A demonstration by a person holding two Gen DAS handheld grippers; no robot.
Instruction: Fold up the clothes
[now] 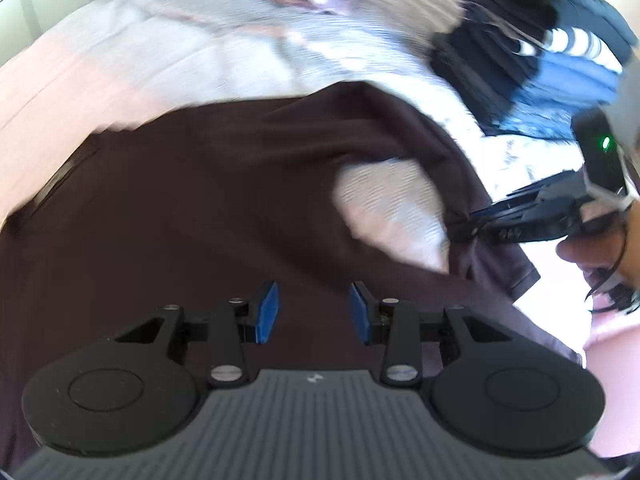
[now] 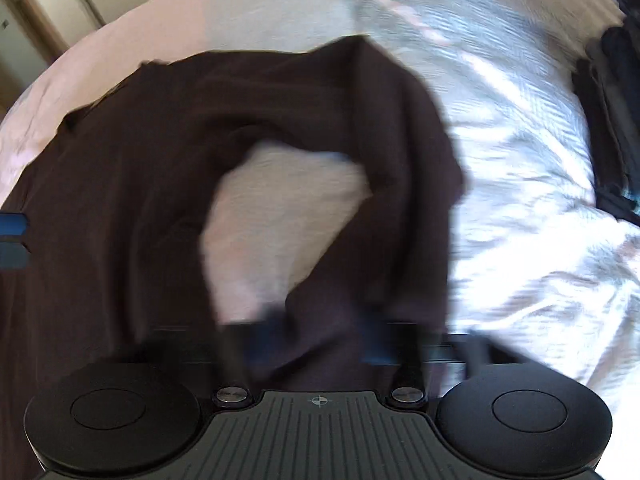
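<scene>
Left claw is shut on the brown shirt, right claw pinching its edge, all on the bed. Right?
Not quite. The left claw is open, its blue pads apart with nothing between them, hovering over the brown shirt; the left wrist view shows this. The right claw does pinch the shirt's edge, on the bed.

Shirt (image 1: 208,200): dark brown knit cloth, matt, soft drape. Bedding (image 2: 520,184): pale woven cloth with fine ribbed texture, slight sheen where light hits. Left gripper (image 1: 313,308): matt black plastic body, ribbed grey top plate, bright metal screw heads, blue rubbery pads (image 1: 267,312). Right gripper (image 1: 466,224): same black plastic, blurred. Clothes pile (image 1: 532,40): dark and blue cloth, white stripes.
</scene>
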